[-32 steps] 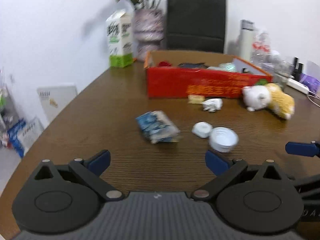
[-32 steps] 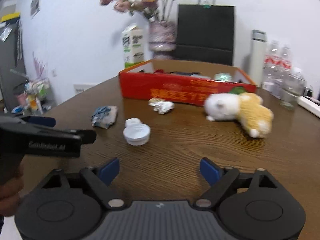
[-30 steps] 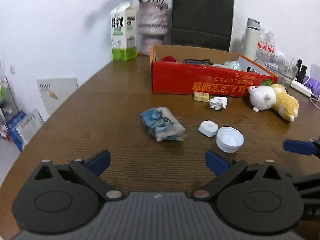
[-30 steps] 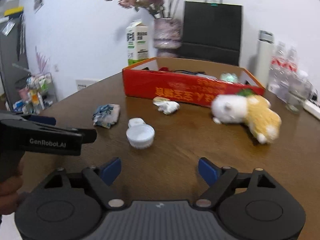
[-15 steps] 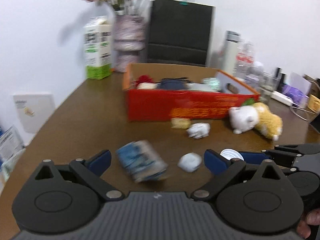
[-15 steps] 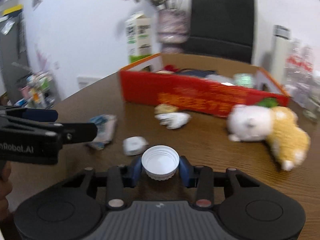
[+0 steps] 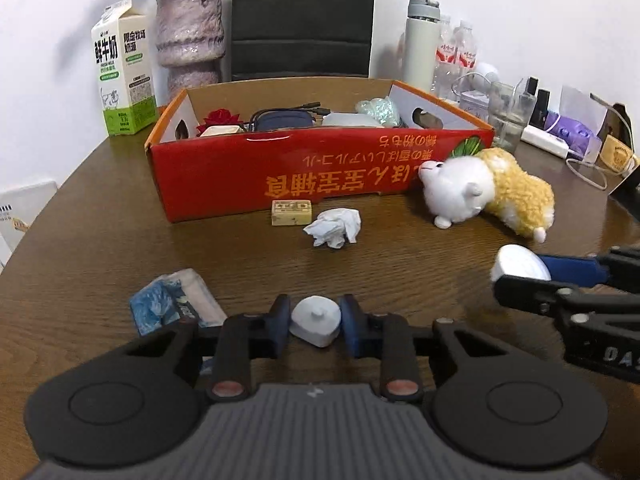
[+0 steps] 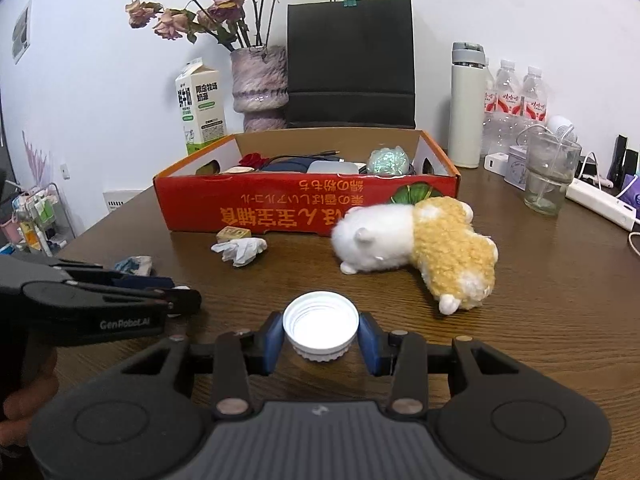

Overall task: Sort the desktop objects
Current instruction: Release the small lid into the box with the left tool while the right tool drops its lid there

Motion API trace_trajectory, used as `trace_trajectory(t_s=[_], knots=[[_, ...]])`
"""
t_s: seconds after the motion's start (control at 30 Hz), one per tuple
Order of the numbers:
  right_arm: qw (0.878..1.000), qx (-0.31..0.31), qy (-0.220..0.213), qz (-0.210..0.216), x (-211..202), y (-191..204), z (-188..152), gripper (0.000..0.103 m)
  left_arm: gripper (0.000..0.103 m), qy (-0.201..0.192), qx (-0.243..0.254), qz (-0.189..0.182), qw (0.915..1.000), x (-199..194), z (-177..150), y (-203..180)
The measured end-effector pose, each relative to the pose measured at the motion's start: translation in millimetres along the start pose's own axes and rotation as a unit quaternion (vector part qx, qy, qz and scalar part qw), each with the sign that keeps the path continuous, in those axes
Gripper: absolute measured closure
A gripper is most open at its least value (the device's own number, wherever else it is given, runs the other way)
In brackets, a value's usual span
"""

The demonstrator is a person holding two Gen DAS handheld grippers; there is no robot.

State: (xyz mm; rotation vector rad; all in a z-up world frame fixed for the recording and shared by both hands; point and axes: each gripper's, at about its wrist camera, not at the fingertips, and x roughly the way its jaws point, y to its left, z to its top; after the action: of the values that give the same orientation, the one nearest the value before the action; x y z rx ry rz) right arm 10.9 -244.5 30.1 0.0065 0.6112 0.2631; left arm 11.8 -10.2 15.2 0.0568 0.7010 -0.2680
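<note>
At lower centre of each view, we are pinching light, rigid, slippery plastic across its sides: the left gripper (image 7: 315,320), fingers just narrowed, clamping the small white cap (image 7: 316,319), the right gripper (image 8: 320,334) clamping the ribbed white lid (image 8: 320,325).

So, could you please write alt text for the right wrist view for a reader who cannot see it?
The right gripper clamps a white ribbed bottle cap, open side up, between its blue fingers over a brown wooden table. Beyond lie a white-and-yellow plush toy, crumpled tissue and a red cardboard box.
</note>
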Motion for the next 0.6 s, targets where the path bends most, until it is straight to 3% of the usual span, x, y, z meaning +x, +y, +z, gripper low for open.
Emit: trace_trajectory(t_s=[0.17,0.3,0.4,0.47,0.6], knots=[[1.000,-0.004,-0.004,0.024,-3.6,5.1,2.8,0.064,0.075,-0.055,-0.001,0.003,0.9985,-34.6,16.5,0.4],[0.998,0.002,-0.028,0.054,-13.8,0.4,29.4,0.064,0.075,-0.094,-0.014,-0.001,0.9954,-59.8,60.1,20.0],[0.994,0.015,-0.056,0.088,-13.4,-8.9,72.1,0.064,0.074,-0.074,-0.021,0.007,0.9970,-44.3,106.4,37.0],[0.993,0.015,-0.060,0.102,1.5,-12.3,104.6,0.064,0.074,-0.033,-0.029,0.028,0.9986,-15.8,135.0,45.3],[0.991,0.028,-0.013,0.129,57.0,-9.6,154.6,0.064,0.074,0.033,-0.039,0.042,0.9978,45.1,171.1,57.7]])
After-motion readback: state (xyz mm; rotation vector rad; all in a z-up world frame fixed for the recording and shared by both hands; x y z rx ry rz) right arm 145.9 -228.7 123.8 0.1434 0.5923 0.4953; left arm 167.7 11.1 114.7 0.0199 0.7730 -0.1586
